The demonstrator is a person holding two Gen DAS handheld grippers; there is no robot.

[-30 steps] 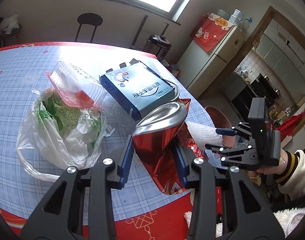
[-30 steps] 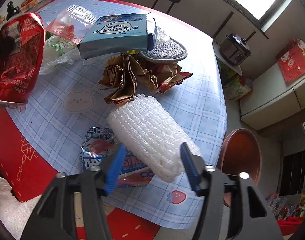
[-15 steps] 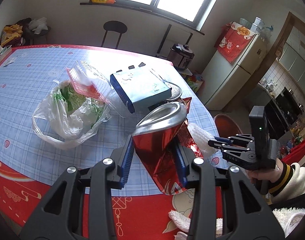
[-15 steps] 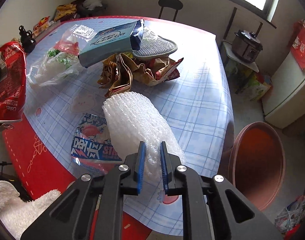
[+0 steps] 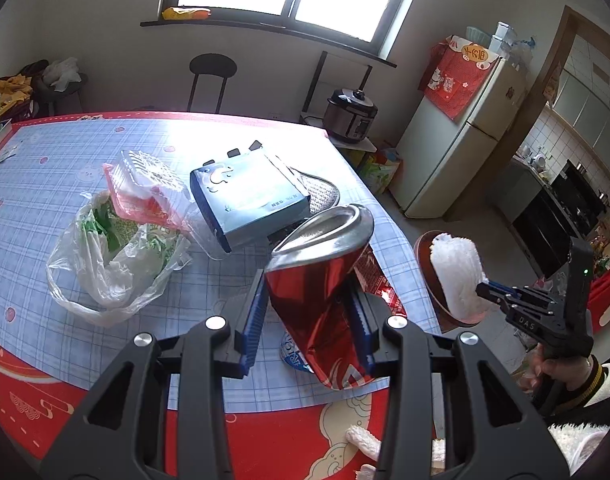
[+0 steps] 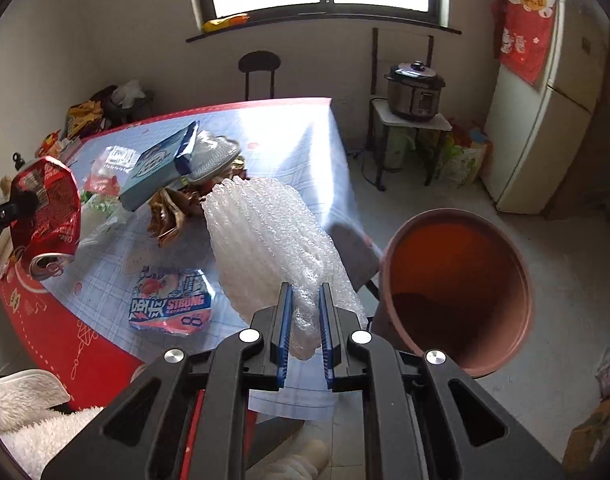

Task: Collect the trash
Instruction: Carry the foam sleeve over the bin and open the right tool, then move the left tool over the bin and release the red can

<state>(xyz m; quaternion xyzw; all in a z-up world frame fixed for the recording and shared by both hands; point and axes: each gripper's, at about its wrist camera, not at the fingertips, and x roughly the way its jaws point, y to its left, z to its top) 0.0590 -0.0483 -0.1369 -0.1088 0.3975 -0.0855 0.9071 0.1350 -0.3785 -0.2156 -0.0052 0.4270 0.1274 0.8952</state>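
The left gripper (image 5: 307,320) clamps a crushed red soda can (image 5: 325,296), its blue pads pressed on both sides, above the checked tablecloth (image 5: 45,184). The right gripper (image 6: 305,328), jaws nearly closed, pinches a white bubble wrap roll (image 6: 265,236) lifted off the table. Only the right wrist view shows inside the brown bin (image 6: 457,284) at 3 o'clock on the floor, and a flattened blue-and-pink wrapper (image 6: 171,306) at 9 o'clock. Only the left view shows the leafy plastic bag (image 5: 109,252) at 9 o'clock.
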